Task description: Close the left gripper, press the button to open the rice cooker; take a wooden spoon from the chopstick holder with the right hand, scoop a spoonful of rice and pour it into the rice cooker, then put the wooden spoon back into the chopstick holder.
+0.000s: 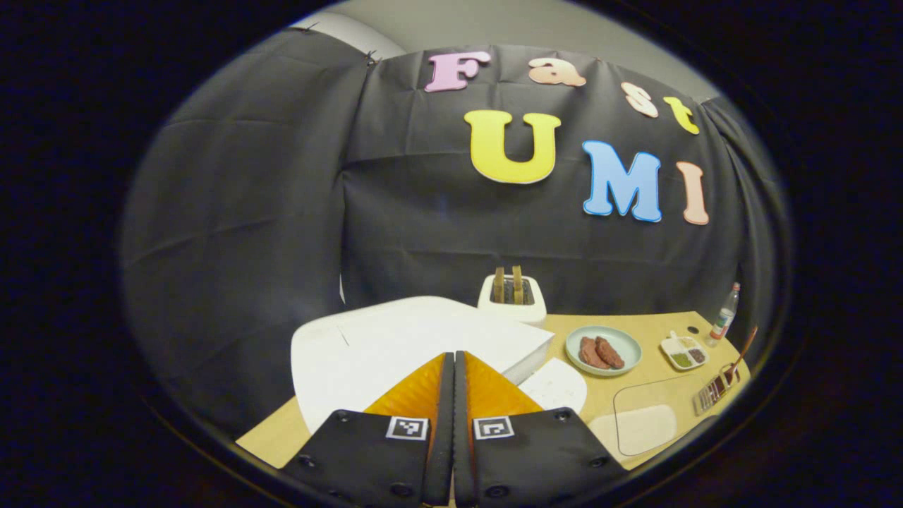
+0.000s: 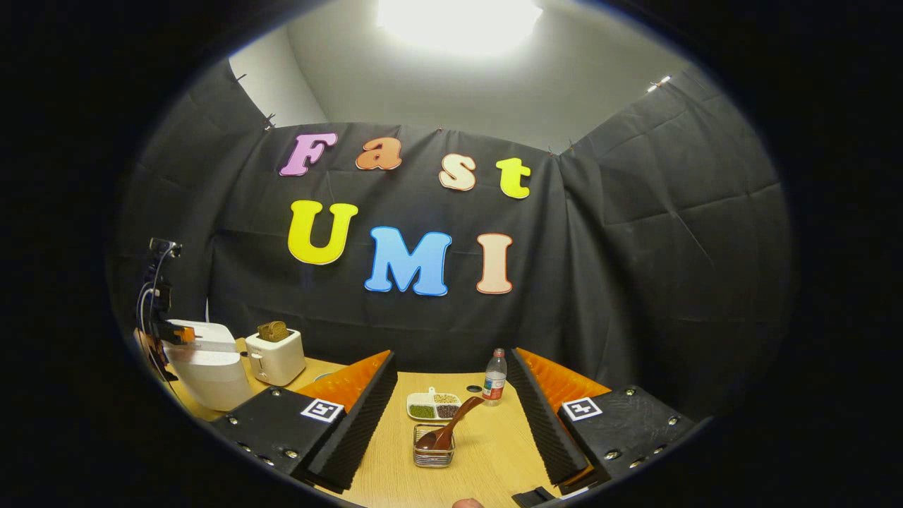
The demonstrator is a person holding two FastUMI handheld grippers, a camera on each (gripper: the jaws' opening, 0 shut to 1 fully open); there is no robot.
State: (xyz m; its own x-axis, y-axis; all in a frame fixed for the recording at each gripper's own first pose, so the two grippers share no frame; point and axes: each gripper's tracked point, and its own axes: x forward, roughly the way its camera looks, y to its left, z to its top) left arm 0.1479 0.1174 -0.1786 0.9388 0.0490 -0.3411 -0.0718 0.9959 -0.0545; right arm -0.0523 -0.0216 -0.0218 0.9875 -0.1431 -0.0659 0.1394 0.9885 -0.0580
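Left gripper view: the left gripper (image 1: 453, 367), jaws pressed together, hovers just above the white cooker (image 1: 395, 346), whose flat lid lies directly ahead and below, so the press falls to this hand. Right gripper view: the right gripper (image 2: 451, 402) gapes wide; the spoon (image 2: 451, 427) leans up-right in its holder (image 2: 433, 455) on the counter (image 2: 487, 458) straight ahead

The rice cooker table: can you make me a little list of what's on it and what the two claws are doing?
rice cooker: white, lid down
left claw: shut, above the cooker's lid
right claw: open, holding nothing
wooden spoon: leaning in the chopstick holder
toaster: bread in its slots
plate: brown food on it
divided dish: grains in compartments
bottle: upright, behind the dish
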